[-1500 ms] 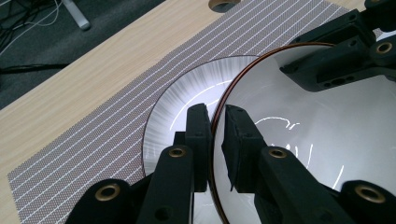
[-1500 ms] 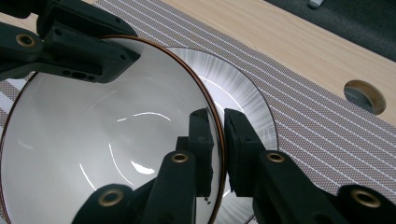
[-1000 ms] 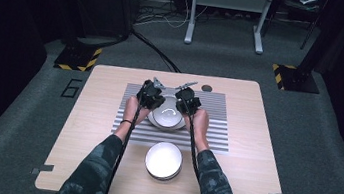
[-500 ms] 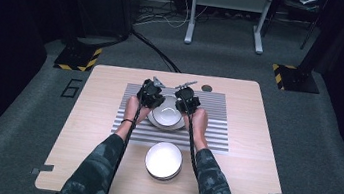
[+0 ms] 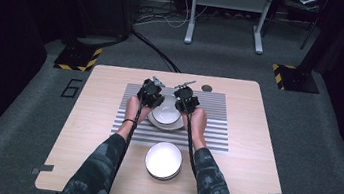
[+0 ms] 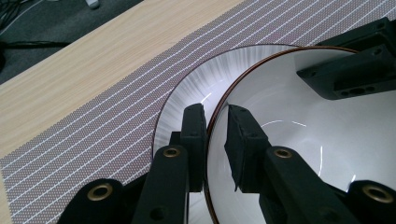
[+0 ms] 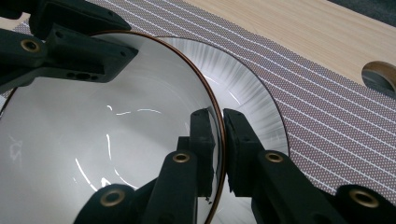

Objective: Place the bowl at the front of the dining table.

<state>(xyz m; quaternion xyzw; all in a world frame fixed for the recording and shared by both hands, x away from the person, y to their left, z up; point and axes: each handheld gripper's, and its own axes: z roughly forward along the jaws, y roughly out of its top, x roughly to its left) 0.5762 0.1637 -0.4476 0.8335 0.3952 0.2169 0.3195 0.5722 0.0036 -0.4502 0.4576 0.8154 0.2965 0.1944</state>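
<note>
I have the bowl (image 5: 166, 112) pinched at opposite edges, left gripper (image 6: 215, 140) at its nine o'clock, right gripper (image 7: 219, 140) at three, so it stays level over the plate (image 6: 196, 88) on the striped mat (image 5: 205, 131). The gripper views reveal each jaw pair straddling the brown rim; from above I see a second bowl (image 5: 163, 160) at six o'clock.
</note>
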